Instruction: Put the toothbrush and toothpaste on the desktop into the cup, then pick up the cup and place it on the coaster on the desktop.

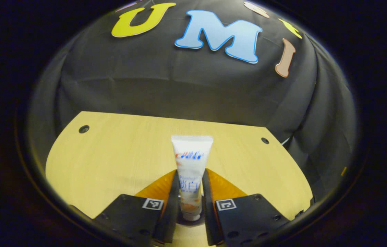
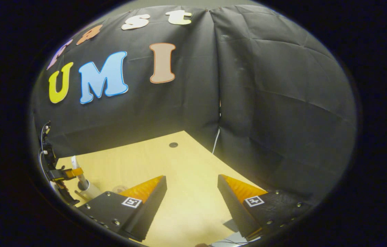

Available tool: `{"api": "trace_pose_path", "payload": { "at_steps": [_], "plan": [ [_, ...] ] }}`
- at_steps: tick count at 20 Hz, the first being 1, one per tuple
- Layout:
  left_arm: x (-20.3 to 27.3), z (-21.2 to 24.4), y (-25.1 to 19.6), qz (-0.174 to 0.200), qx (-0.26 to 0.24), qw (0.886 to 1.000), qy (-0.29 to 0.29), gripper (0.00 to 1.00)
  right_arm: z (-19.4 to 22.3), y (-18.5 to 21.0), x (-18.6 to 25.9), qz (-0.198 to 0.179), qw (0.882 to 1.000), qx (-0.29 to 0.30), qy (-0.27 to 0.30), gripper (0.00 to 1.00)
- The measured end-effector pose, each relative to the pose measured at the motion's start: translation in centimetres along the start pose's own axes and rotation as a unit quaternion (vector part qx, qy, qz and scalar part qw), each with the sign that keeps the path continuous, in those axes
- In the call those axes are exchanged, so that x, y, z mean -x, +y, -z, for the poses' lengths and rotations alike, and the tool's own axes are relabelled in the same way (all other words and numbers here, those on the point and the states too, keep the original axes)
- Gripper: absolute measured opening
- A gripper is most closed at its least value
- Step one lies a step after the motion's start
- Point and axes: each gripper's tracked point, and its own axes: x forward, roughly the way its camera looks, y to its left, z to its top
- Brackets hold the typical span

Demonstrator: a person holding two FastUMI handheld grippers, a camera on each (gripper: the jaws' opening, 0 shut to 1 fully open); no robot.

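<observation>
A white toothpaste tube [image 1: 191,161] stands upright between the fingers of my left gripper [image 1: 190,171], cap end down near the gripper's base and flat crimped end up. Both fingers press on its sides, and it is held above the light wooden desktop [image 1: 118,154]. My right gripper [image 2: 191,176] is open over the desktop [image 2: 183,206] with nothing between its fingers. At the far left of the right gripper view the other gripper [image 2: 58,173] shows, with a white tube-like shape [image 2: 88,189] beside it; I cannot tell exactly what that is.
The desktop has small dark holes [image 1: 84,129] [image 1: 265,140] [image 2: 173,144] near its back edge. Black cloth walls close the booth behind and to the right, meeting at a corner [image 2: 219,113]. A small pale round shape [image 2: 121,188] lies behind my right gripper's left finger.
</observation>
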Motion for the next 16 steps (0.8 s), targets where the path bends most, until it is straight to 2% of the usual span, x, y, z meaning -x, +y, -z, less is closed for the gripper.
{"api": "trace_pose_path", "payload": {
  "at_steps": [3, 4, 5, 6, 8, 9, 10, 13, 14, 16],
  "plan": [
    [0.9, -0.3, -0.9, 0.009, 0.003, 1.0, -0.004, 0.75, 0.4, 1.8, -0.2, -0.022, 1.0, 0.005, 0.003, 0.93],
    [1.2, -0.5, -1.2, 0.01, 0.0, 1.0, -0.005, 0.72, 0.6, 2.6, -0.2, -0.032, 0.999, 0.008, 0.005, 0.93],
    [1.5, -0.4, -1.6, 0.013, -0.001, 1.0, -0.008, 0.77, 0.8, 3.3, -0.2, -0.043, 0.999, 0.013, 0.006, 0.93],
    [2.1, -0.6, -1.8, 0.015, -0.003, 1.0, -0.01, 0.65, 0.9, 4.4, -0.3, -0.057, 0.998, 0.016, 0.008, 0.93],
    [2.8, -1.0, -2.1, 0.017, -0.006, 1.0, -0.017, 0.65, 2.1, 7.0, -0.6, -0.094, 0.995, 0.027, 0.022, 0.93],
    [3.2, -1.2, -2.3, 0.018, -0.007, 1.0, -0.02, 0.72, 3.2, 8.4, -1.0, -0.116, 0.992, 0.033, 0.035, 0.93],
    [3.6, -1.3, -2.4, 0.019, -0.008, 1.0, -0.023, 0.66, 4.7, 10.2, -1.3, -0.14, 0.988, 0.039, 0.058, 0.93],
    [4.5, -1.7, -2.2, 0.014, -0.014, 0.999, -0.032, 0.65, 10.9, 15.2, -1.8, -0.205, 0.966, 0.076, 0.138, 0.95],
    [4.9, -1.9, -2.1, 0.014, -0.014, 0.999, -0.034, 0.72, 13.1, 16.3, -1.8, -0.218, 0.957, 0.099, 0.163, 0.94],
    [5.5, -2.4, -2.1, 0.012, -0.012, 0.999, -0.04, 0.72, 17.9, 17.9, -1.3, -0.238, 0.935, 0.143, 0.218, 0.94]
  ]
}}
